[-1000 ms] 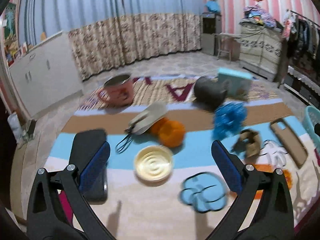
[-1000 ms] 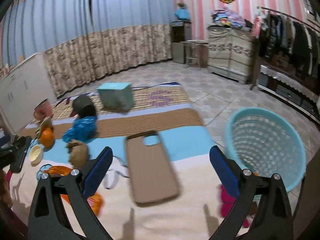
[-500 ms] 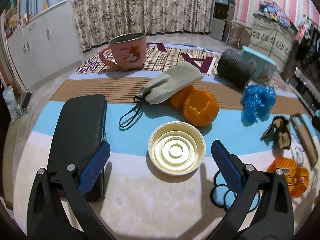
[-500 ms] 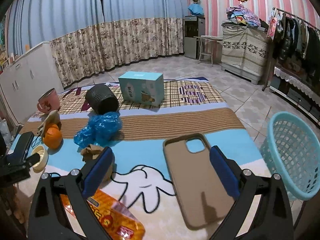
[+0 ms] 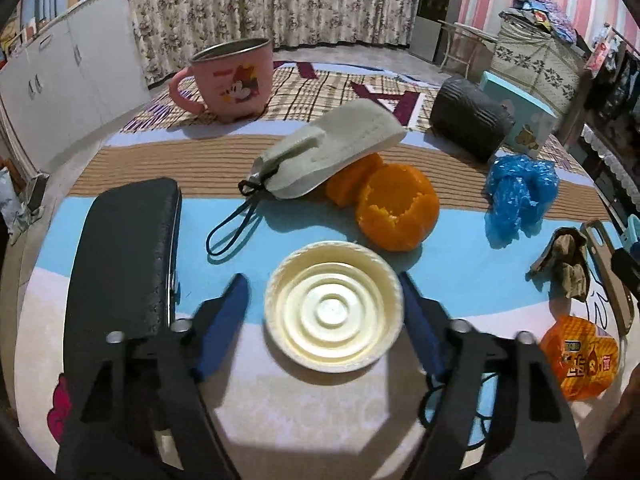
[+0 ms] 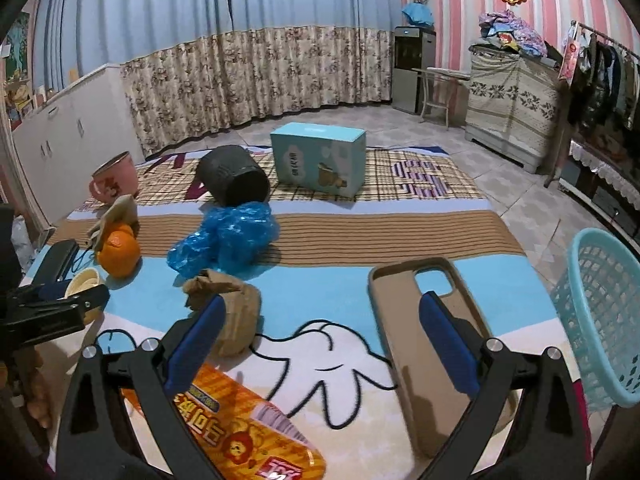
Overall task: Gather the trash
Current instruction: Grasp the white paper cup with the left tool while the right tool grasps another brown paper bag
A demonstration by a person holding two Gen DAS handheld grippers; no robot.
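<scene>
The orange snack packet (image 6: 248, 436) runs off the bottom edge of the right wrist view, partly covered by the right gripper's left finger (image 6: 192, 340). The blue basket (image 6: 600, 320) is cut by the right edge. In the left wrist view, the white mask (image 5: 332, 148) hides part of the orange peel (image 5: 394, 210), and the left gripper's fingers (image 5: 224, 316) look blurred.

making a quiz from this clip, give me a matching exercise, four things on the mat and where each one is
Things:
1. cream lid
2. face mask
3. phone case
4. blue plastic bag

Places:
A. in front of the tipped black cup
B. between the left gripper fingers
C. leaning on the orange peel
D. next to the turquoise basket

Pairs: 1-B, 2-C, 3-D, 4-A
</scene>
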